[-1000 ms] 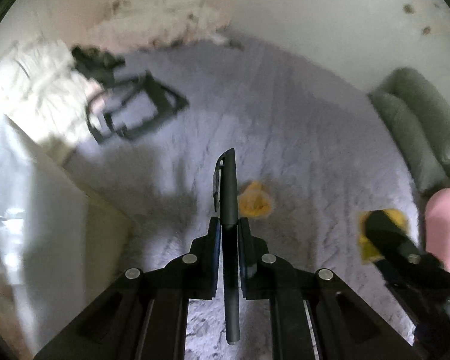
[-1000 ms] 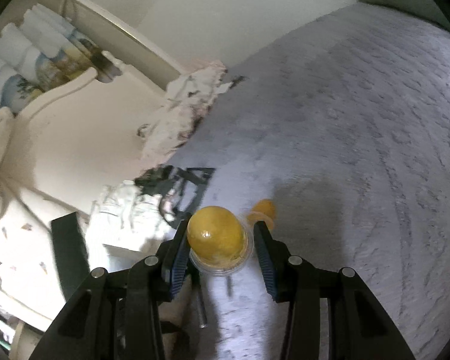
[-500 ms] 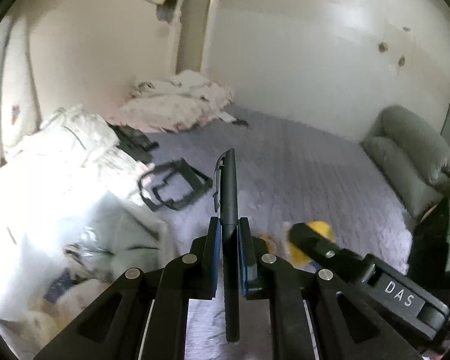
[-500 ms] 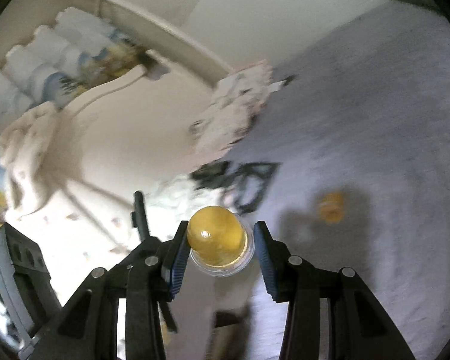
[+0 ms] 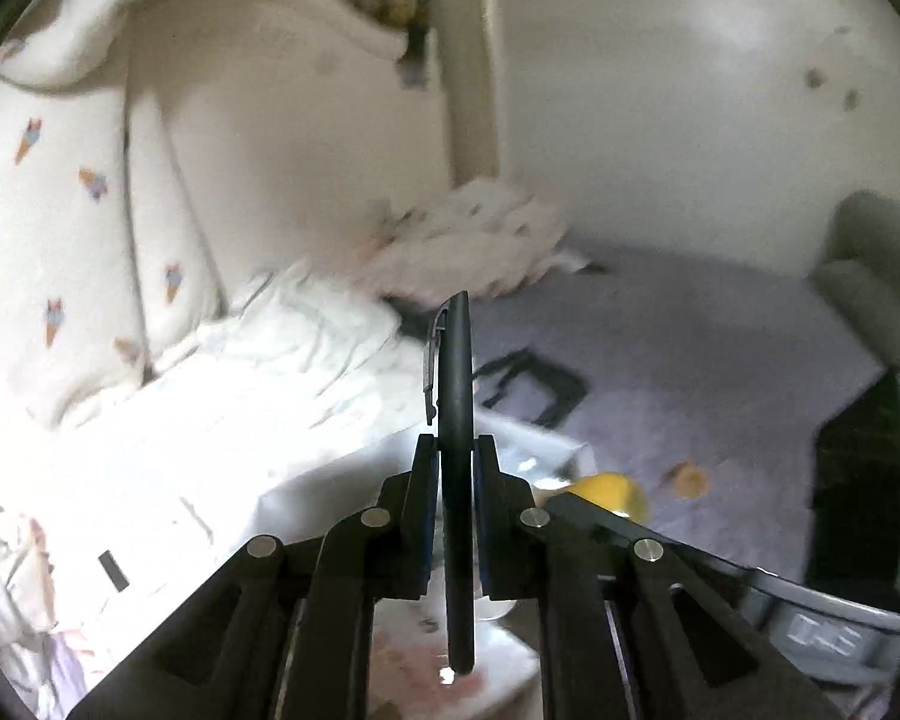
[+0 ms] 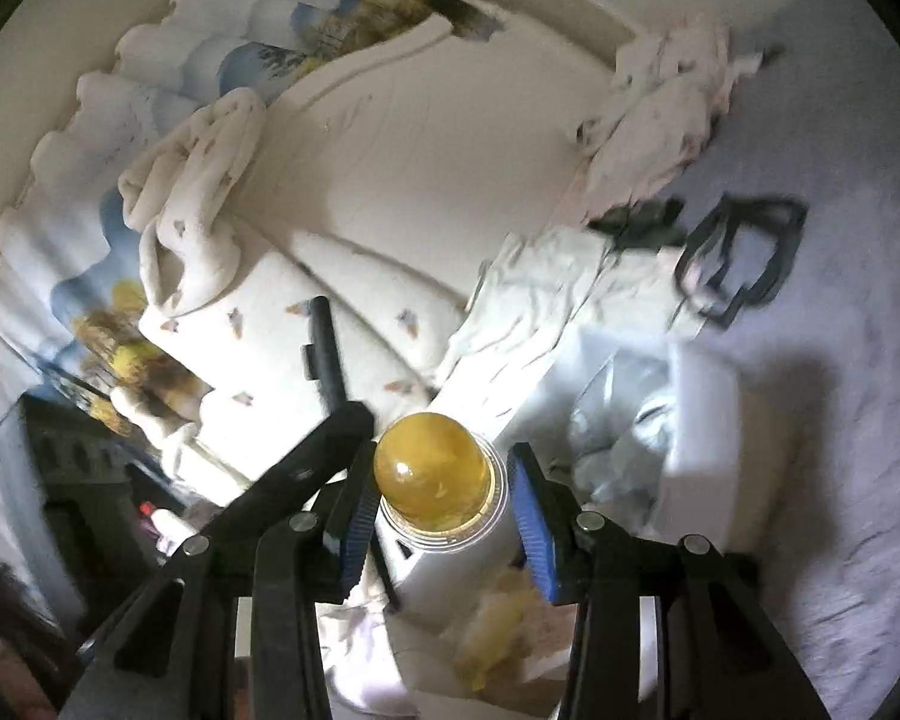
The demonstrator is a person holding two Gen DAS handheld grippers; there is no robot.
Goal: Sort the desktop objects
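Observation:
My left gripper (image 5: pixel 455 450) is shut on a black pen (image 5: pixel 455 396) that stands upright between its fingers, clip to the left. It also shows in the right wrist view (image 6: pixel 325 354), left of my right gripper. My right gripper (image 6: pixel 441 480) is shut on a clear cup with a yellow domed lid (image 6: pixel 432 471), held above a white box (image 6: pixel 699 414). In the left wrist view the yellow lid (image 5: pixel 609 489) and right gripper's fingers (image 5: pixel 594 519) show just right of my left gripper.
A bed with a lilac cover (image 5: pixel 690 348), white bedding (image 5: pixel 306 336) and a cream headboard (image 5: pixel 282 138). A black frame-like object (image 6: pixel 738 258) lies on the cover. A small orange item (image 5: pixel 687 480) lies on it too. Green cushions (image 5: pixel 876 294) at right.
Both grippers have swung left and up, from over the lilac cover toward the white bedding and box. The pen and the yellow-lidded cup stay gripped. The grippers are now close together.

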